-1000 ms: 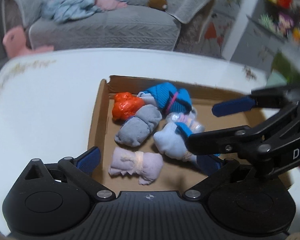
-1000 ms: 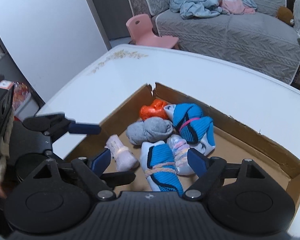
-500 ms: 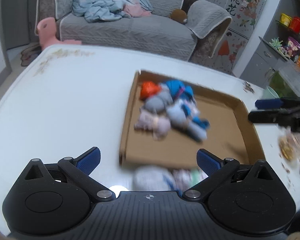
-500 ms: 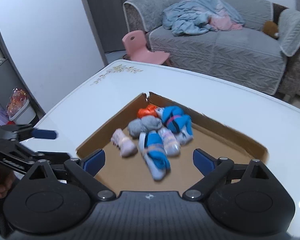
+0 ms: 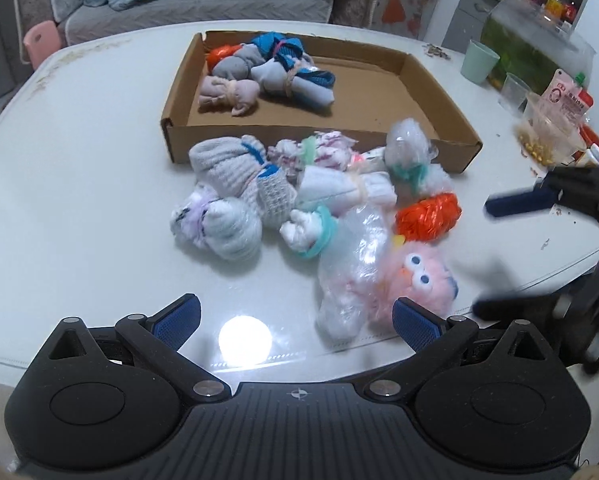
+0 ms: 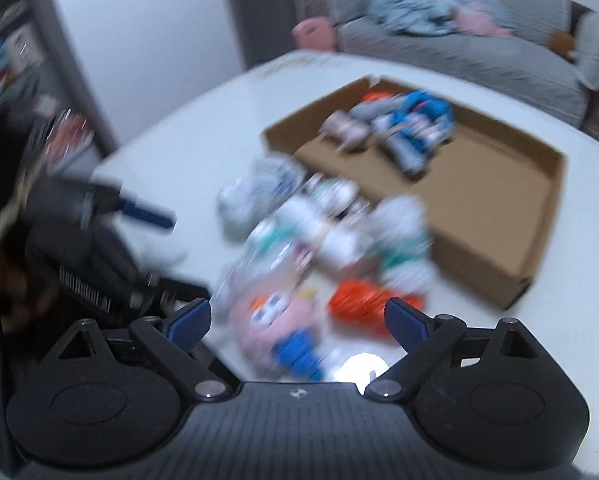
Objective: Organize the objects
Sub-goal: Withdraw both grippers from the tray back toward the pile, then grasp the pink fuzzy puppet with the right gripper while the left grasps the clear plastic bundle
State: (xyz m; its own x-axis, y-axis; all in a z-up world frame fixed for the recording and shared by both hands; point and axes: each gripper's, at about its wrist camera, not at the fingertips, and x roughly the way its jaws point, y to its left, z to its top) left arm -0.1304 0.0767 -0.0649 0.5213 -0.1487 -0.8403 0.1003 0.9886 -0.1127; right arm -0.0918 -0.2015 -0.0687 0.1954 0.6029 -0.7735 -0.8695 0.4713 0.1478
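Note:
A shallow cardboard box (image 5: pixel 427 80) lies on the white table and holds several bundled socks (image 5: pixel 275 74) in its far left corner. In front of the box lies a pile of loose sock bundles (image 5: pixel 299 192), an orange bundle (image 5: pixel 429 212) and a pink fluffy toy with eyes (image 5: pixel 419 280). My left gripper (image 5: pixel 295 318) is open and empty, back from the pile. My right gripper (image 6: pixel 297 322) is open and empty over the pink toy (image 6: pixel 271 320); this view is blurred. The box (image 6: pixel 539 224) shows there too.
A green cup (image 5: pixel 479 65), a clear cup (image 5: pixel 513 90) and snack packets (image 5: pixel 563 100) stand at the table's right side. A grey sofa (image 5: pixel 179 0) and a pink chair (image 5: pixel 39 38) lie beyond the table.
Both grippers have pulled back from inside the box toward the table's near edge. The pile of loose bundles in front of the box has come into view.

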